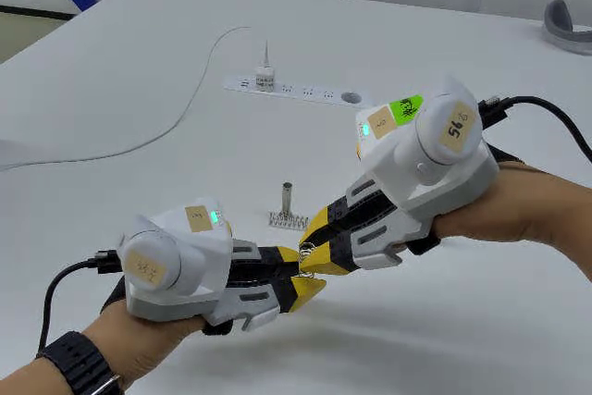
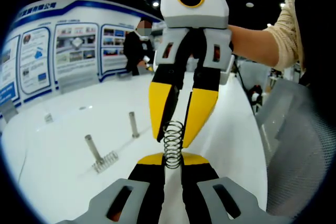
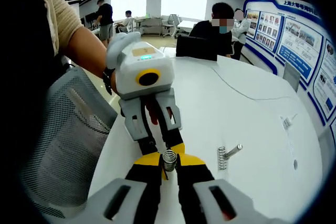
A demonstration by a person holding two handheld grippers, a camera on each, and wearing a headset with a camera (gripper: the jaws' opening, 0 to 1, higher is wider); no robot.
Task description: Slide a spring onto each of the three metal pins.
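Your left gripper (image 2: 173, 160) is clamped on the lower end of the spring (image 2: 173, 145), held above the white table (image 1: 185, 182). Your right gripper (image 2: 175, 139) meets it tip to tip, jaws narrowly apart around the spring's top; can't tell if they pinch it. Near pin (image 2: 94, 149) and far pin (image 2: 134, 124) stand upright, well apart from both grippers. A loose spring (image 2: 106, 161) lies at the near pin's base.
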